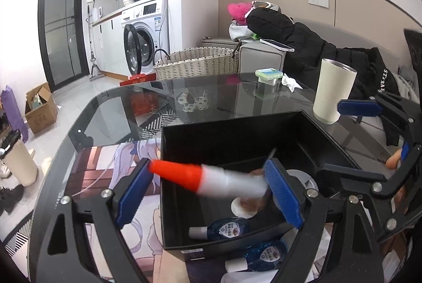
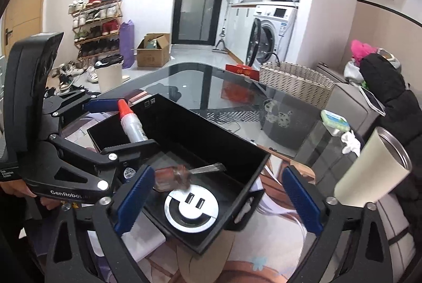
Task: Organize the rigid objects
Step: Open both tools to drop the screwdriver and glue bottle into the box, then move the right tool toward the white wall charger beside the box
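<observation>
My left gripper (image 1: pixel 209 172) is shut on a white glue bottle (image 1: pixel 232 181) with an orange cap, gripped end to end over the near-left part of a black open box (image 1: pixel 237 130). From the right wrist view the same bottle (image 2: pixel 133 125) shows at the box's left corner. My right gripper (image 2: pixel 219 200) is open over the box (image 2: pixel 237 148). A blurred screwdriver (image 2: pixel 174 177) with a reddish-brown handle is above the box floor beside the left pad, and no pad presses it. A round silver disc (image 2: pixel 191 209) with two slots lies below it.
A blue bottle (image 1: pixel 224 229) and a white round pad (image 1: pixel 241 209) lie in the box, and another blue bottle (image 1: pixel 263 255) is at its near edge. A cream tumbler (image 2: pixel 369 172) stands right of the box on the glass table (image 2: pixel 211 88). A green-lidded case (image 1: pixel 267 74) and a tissue lie farther back.
</observation>
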Tool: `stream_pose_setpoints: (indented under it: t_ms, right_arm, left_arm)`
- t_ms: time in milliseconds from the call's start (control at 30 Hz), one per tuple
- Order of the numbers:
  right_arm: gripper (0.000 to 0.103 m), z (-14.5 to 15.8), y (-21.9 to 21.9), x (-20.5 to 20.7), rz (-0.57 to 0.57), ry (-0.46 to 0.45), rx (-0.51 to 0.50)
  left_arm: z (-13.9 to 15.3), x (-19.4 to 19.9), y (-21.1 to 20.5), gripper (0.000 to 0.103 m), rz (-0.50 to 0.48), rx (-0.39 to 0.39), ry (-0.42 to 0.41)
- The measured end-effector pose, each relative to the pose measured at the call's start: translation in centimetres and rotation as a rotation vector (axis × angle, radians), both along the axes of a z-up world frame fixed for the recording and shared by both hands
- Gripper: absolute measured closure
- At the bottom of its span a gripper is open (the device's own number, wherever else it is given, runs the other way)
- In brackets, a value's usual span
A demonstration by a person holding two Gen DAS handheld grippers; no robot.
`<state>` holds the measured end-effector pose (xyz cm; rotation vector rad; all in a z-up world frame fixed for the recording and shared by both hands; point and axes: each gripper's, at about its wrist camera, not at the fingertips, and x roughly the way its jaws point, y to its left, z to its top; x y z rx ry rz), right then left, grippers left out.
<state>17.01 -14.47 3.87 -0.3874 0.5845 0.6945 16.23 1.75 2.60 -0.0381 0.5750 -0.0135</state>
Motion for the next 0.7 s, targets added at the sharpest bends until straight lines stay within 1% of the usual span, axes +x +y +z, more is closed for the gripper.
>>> stream_pose_setpoints:
  t_ms: [133, 167, 267, 333, 433, 533, 700]
  right_arm:
    - [0.001, 0.4, -1.1, -0.8, -0.042, 0.013, 0.029]
    - [0.001, 0.4, -1.3, -1.1, -0.05, 0.014, 0.035]
    - [0.001, 0.5, -2.1, -1.9, -0.075, 0.03, 0.058]
    - [0.001, 0.4, -2.5, -2.3, -0.094, 0.05, 0.076]
    - [0.001, 0.2, -2.9, -2.9, -0.115, 0.074, 0.093]
    - [0.001, -0.2, -3.1, -3.5, -0.126, 0.102, 0.092]
    - [0.001, -1.5, -3.0, -4.3, -0.128, 0.149, 0.076]
  left_arm:
    - [0.4, -0.6, 0.3, 0.002, 0.01, -0.022, 0.024]
    - [0.6, -1.0, 0.4, 0.0, 0.004, -0.029, 0.015]
    - [1.2, -2.6, 0.6, 0.0, -0.006, -0.042, -0.015]
    - [1.3, -3.5, 0.8, 0.0, -0.008, -0.049, -0.021]
    - [1.4, -4.8, 1.3, 0.0, -0.013, -0.052, -0.01]
    - [1.4, -5.8, 1.6, 0.0, 0.001, -0.034, -0.007]
    - [0.4, -7.1, 1.8, 0.0, 0.006, -0.012, 0.023]
